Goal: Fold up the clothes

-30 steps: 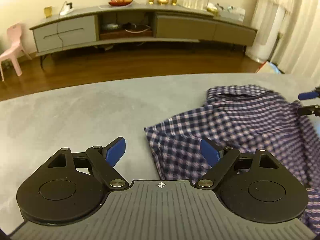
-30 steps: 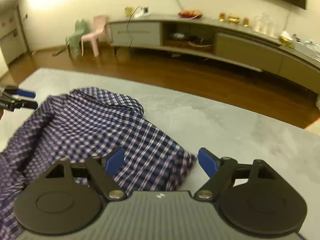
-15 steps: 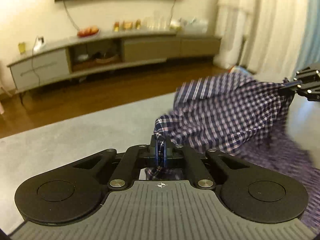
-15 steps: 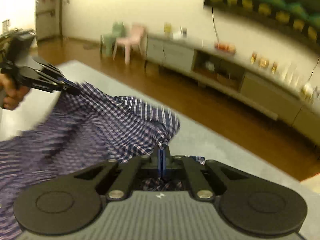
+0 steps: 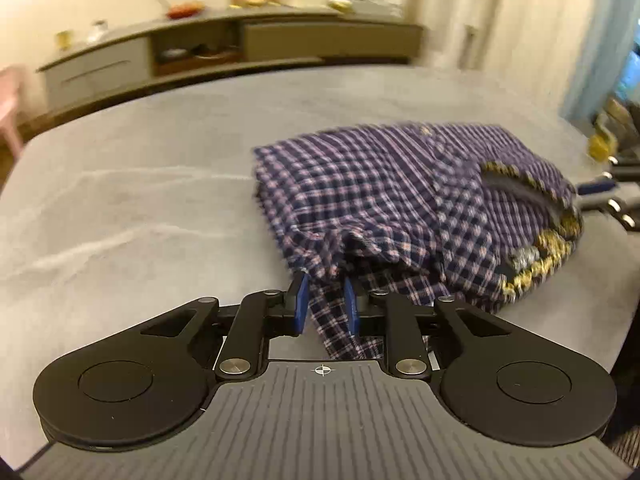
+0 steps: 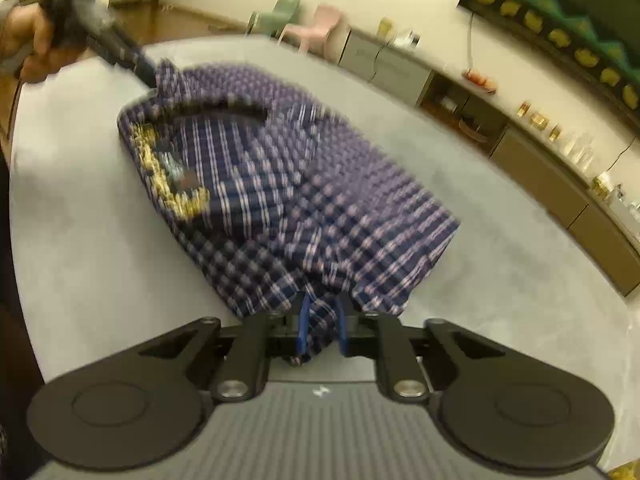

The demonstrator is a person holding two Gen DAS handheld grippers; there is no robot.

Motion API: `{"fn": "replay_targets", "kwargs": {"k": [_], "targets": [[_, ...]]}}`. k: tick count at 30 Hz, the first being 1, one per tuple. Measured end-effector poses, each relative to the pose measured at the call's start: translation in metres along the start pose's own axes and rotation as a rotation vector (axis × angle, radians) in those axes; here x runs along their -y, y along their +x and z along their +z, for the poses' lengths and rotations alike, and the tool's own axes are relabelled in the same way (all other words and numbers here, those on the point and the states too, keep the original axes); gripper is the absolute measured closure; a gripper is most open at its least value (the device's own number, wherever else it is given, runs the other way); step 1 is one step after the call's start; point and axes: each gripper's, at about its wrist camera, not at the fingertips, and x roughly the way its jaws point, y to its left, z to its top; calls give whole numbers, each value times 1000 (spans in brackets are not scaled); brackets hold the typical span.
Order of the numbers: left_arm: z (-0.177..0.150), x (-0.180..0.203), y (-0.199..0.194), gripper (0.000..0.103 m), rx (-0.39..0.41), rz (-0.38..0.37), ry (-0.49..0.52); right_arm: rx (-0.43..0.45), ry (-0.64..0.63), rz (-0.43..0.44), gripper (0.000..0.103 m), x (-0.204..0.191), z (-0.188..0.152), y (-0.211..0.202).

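A dark blue checked shirt (image 5: 384, 196) with a gold-patterned collar lining lies folded over on the grey table (image 5: 140, 184). My left gripper (image 5: 323, 300) has its blue pads slightly apart with a bunched corner of the shirt between them. My right gripper (image 6: 321, 322) likewise has its pads slightly apart around a fold of the shirt (image 6: 280, 200). In the right wrist view the left gripper (image 6: 132, 60) sits at the shirt's far corner, in a hand. In the left wrist view the right gripper (image 5: 600, 196) shows at the right edge by the collar.
The grey table (image 6: 480, 280) is round-edged, with bare surface left of the shirt. Beyond it stand a long low TV cabinet (image 5: 240, 48) with small items on top, pink and green child chairs (image 6: 316, 24), and curtains (image 5: 500, 8).
Both grippers shut on shirt corners, lifted and swung the cloth over, then lowered it. Now the shirt lies doubled on the table and both sets of pads have parted slightly.
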Motion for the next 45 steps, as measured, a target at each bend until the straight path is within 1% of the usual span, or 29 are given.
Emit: {"fn": "replay_targets", "kwargs": {"k": [1,2,3,5,7,8,9,11,13,15,17,18,20,21,23,24,26,27,29,31,33,35,38,39,40,41,42,44,45], "targets": [[0,0,-5,87,15,-4,-41,31,72,35,68,6,0,-5],[1,1,-9,83,30,-8,-81,62,143,69,68,12,0,-11],[3,1,-13,76,49,-9,-114,87,215,92,68,18,-1,-13],[7,1,-16,63,80,-17,-177,123,324,81,68,29,-3,-13],[13,3,-12,63,108,-35,-216,153,398,63,68,39,0,-7],[16,4,-7,63,115,-50,-221,159,423,59,63,43,1,-1],[18,6,-2,63,121,-64,-225,145,434,55,60,46,1,8],[19,9,11,63,93,-34,-197,98,432,36,58,50,0,27],[13,4,25,64,31,0,-210,-22,376,38,58,43,-6,47],[5,-1,38,56,-34,45,-223,-122,315,35,60,36,-13,61],[1,-5,37,54,-41,55,-235,-146,300,49,60,34,-16,55],[-1,-6,36,54,-43,62,-239,-153,307,56,60,35,-19,51],[-2,-5,21,54,-12,127,-221,-125,317,5,60,39,-20,38],[-2,-5,10,56,21,156,-215,-90,322,-31,60,42,-20,29],[-2,-5,-11,58,86,211,-202,30,365,-60,60,51,-16,10],[-1,-3,-20,61,114,197,-183,70,377,-63,59,55,-13,7],[1,7,-26,62,125,57,-116,114,369,-70,58,63,-6,12],[1,18,-23,62,96,-35,-57,107,327,-74,58,63,-2,21],[-3,39,-10,61,9,-144,57,83,239,-63,58,61,8,40],[-12,56,4,63,-69,-132,166,40,168,-15,58,54,9,60],[-10,53,16,68,-104,-120,193,-31,109,13,61,44,3,79],[-7,50,27,68,-136,-102,218,-83,62,-7,62,32,-3,83],[12,34,44,65,-95,106,190,-170,113,26,64,16,-10,67],[21,23,48,85,-72,266,138,-181,104,82,64,-2,-12,60],[29,12,51,96,-48,417,84,-189,87,144,64,-23,-14,52],[37,-2,45,97,-13,468,8,-184,48,242,66,-45,-16,41],[43,-19,29,88,47,422,-101,-160,0,329,66,-65,-17,29],[44,-37,0,80,168,332,-266,-110,-40,344,66,-79,-11,15],[42,-37,-11,76,199,282,-300,-75,-14,315,66,-70,-4,13]]}}
